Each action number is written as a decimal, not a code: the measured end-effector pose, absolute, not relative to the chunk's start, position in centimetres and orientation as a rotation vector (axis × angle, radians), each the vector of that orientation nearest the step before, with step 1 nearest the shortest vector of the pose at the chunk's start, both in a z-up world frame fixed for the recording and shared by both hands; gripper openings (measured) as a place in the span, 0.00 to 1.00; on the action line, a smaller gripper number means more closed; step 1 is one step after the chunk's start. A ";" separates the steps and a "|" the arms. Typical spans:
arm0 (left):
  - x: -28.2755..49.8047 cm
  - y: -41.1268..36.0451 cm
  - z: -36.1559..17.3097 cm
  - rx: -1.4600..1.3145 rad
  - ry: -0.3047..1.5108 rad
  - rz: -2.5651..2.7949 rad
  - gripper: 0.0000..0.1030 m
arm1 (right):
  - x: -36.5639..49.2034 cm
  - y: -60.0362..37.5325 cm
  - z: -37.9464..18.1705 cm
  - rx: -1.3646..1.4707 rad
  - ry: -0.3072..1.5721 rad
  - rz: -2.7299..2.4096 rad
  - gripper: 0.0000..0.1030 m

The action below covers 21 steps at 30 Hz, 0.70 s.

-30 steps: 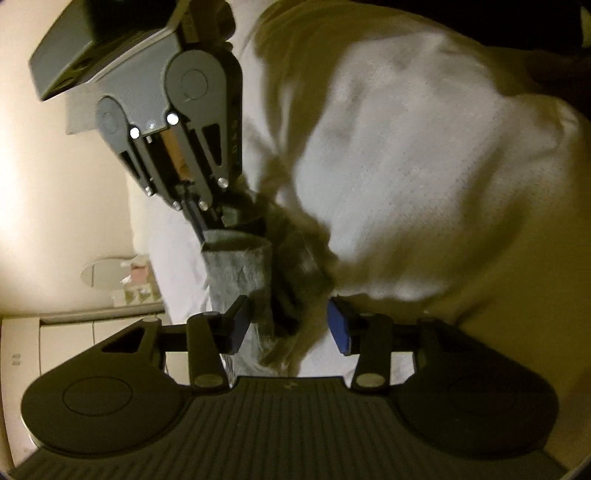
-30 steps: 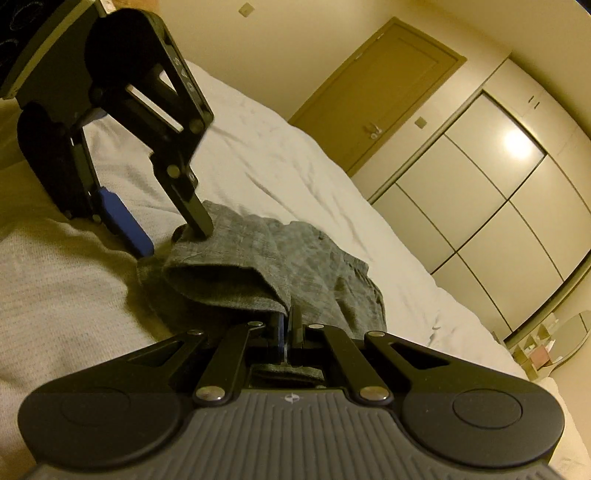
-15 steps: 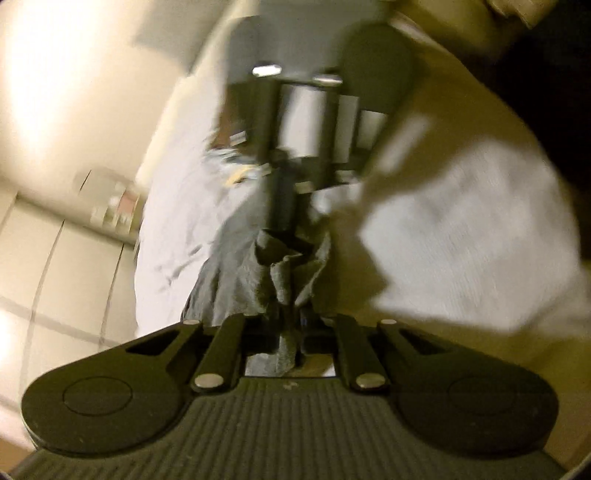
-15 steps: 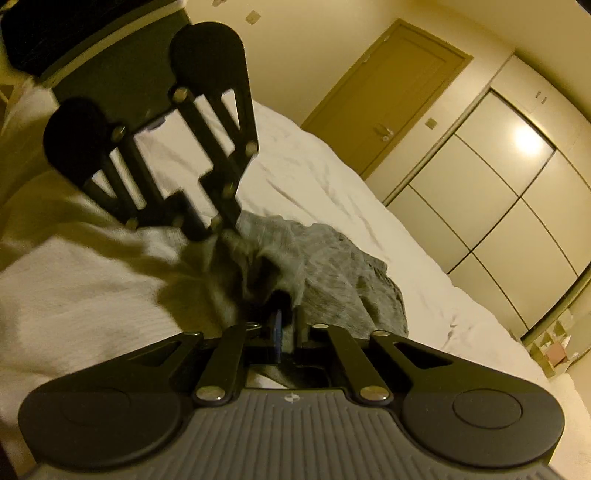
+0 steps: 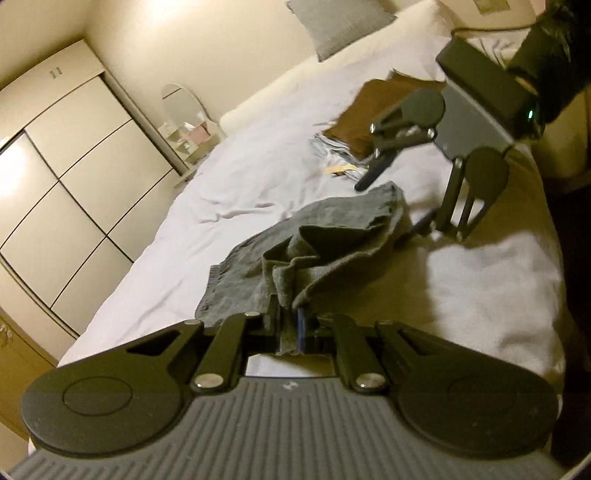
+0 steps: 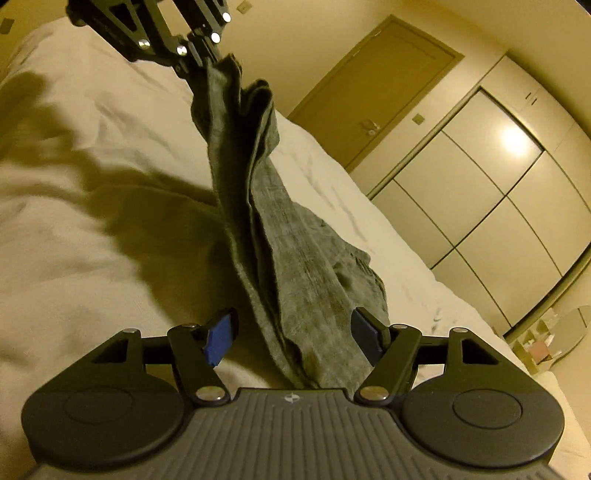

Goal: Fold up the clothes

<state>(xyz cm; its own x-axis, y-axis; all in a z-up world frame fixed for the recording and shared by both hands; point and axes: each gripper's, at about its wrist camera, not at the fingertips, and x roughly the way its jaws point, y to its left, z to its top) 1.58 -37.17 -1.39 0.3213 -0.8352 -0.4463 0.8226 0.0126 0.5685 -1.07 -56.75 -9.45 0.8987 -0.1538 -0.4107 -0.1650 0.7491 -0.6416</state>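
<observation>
A grey garment point(image 5: 332, 236) lies crumpled on the white bed point(image 5: 229, 206). My left gripper point(image 5: 290, 326) is shut on one bunched end of it. In the right wrist view that end hangs from the left gripper point(image 6: 201, 59) at the top, and the grey garment point(image 6: 295, 258) stretches down in a long fold. My right gripper point(image 6: 291, 334) stands open, its blue pads point(image 6: 219, 341) on either side of the cloth, apart from it. From the left wrist view the right gripper point(image 5: 397, 201) hovers open by the garment's far edge, with a dark sleeve behind it.
A white textured blanket point(image 5: 498, 295) covers the near side of the bed. Folded brown and striped clothes point(image 5: 369, 110) and a grey pillow point(image 5: 340, 26) lie near the head. A wardrobe point(image 6: 498, 206), a door point(image 6: 373, 99) and a small mirror shelf point(image 5: 184, 110) line the walls.
My left gripper has shut on the garment and raised that end. My right gripper, shut on the cloth before, has opened and let go.
</observation>
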 end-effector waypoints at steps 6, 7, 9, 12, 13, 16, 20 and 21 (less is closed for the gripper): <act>1.8 -36.9 -1.6 0.953 -0.056 -1.284 0.05 | 0.8 -58.4 -10.8 -0.932 0.513 -0.076 0.15; 1.7 -37.1 -2.2 0.991 -0.067 -1.279 0.05 | 0.7 -59.0 -11.0 -0.955 0.526 -0.082 0.03; 1.3 -37.5 -3.2 1.056 -0.080 -1.287 0.05 | 0.4 -59.8 -11.1 -1.006 0.542 -0.085 0.00; -0.4 -37.8 -4.5 1.119 -0.095 -1.315 0.05 | -0.7 -60.1 -10.4 -1.052 0.567 -0.078 0.00; -1.1 -37.7 -4.8 1.123 -0.094 -1.328 0.05 | -1.3 -60.1 -10.0 -1.058 0.571 -0.078 0.00; -3.7 -36.1 -4.6 1.117 -0.083 -1.380 0.05 | -4.4 -59.4 -8.4 -1.083 0.589 -0.043 0.00; -7.9 -32.2 -4.4 1.071 0.004 -1.485 0.05 | -10.7 -56.8 -7.0 -1.087 0.663 0.090 0.00; -9.0 -31.3 -4.5 1.058 0.030 -1.510 0.05 | -12.1 -56.2 -6.8 -1.073 0.681 0.112 0.00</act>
<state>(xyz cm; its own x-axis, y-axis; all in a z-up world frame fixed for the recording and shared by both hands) -8.99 -31.30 -4.49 0.1477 -0.7767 -0.6123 0.8004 -0.2698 0.5354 -12.14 -56.25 -6.76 0.7922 -0.2344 -0.5634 -0.4025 0.4932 -0.7712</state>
